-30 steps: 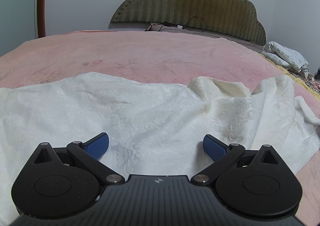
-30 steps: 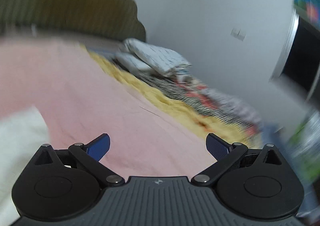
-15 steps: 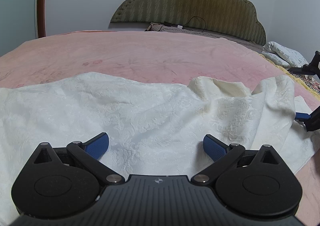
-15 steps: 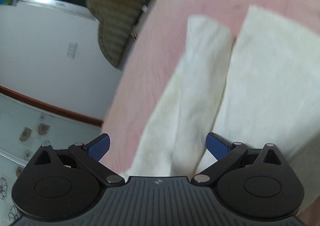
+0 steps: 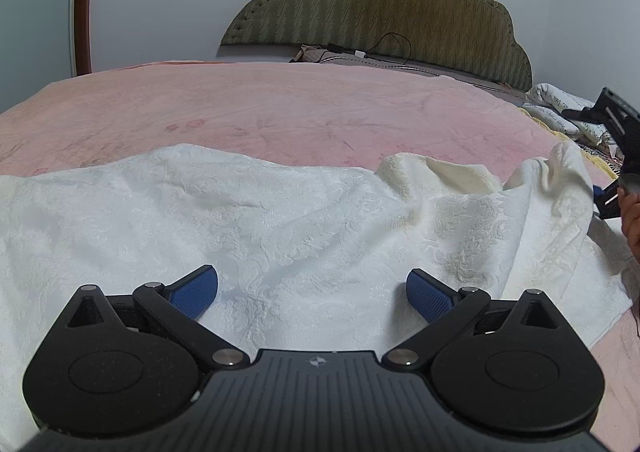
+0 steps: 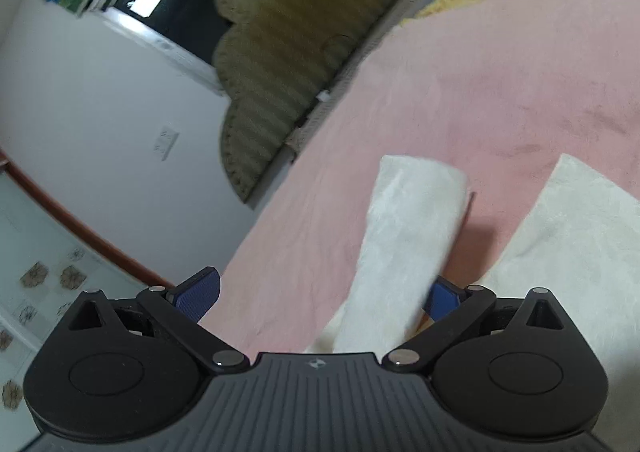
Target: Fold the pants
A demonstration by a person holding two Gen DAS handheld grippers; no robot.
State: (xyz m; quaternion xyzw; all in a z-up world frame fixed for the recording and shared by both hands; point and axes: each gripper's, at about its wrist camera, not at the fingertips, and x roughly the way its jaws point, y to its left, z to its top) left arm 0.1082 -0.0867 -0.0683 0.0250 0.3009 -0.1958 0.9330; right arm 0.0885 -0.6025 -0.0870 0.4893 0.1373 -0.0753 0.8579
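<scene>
Across the pink bed [image 5: 280, 111] the white pants [image 5: 280, 219] lie spread out, wrinkled, with a raised fold bunched up toward their right end. The left claw [image 5: 312, 292] hangs low over the near part of the cloth, its blue pads [image 5: 194, 292] spread wide with nothing between them; whether they touch the fabric I cannot tell.

At the right edge of the left wrist view, the right claw [image 5: 612, 187] shows as a black frame with a bit of blue pad just beside the lifted right end of the pants, and part of a hand [image 5: 632, 219] shows beside it.

From the right wrist view, tilted steeply, the right claw [image 6: 320, 296] also stands spread. A strip of the white pants [image 6: 408, 244] rises between its fingers, lying close against the right-hand pad [image 6: 446, 298] and covering part of it, while the left-hand pad stands well apart from the cloth. More of the pants lies flat on the bed to the right. This view is somewhat blurred.

Behind the bed stands an olive scalloped headboard [image 5: 380, 11], with folded bedding [image 5: 560, 111] at its right end.
</scene>
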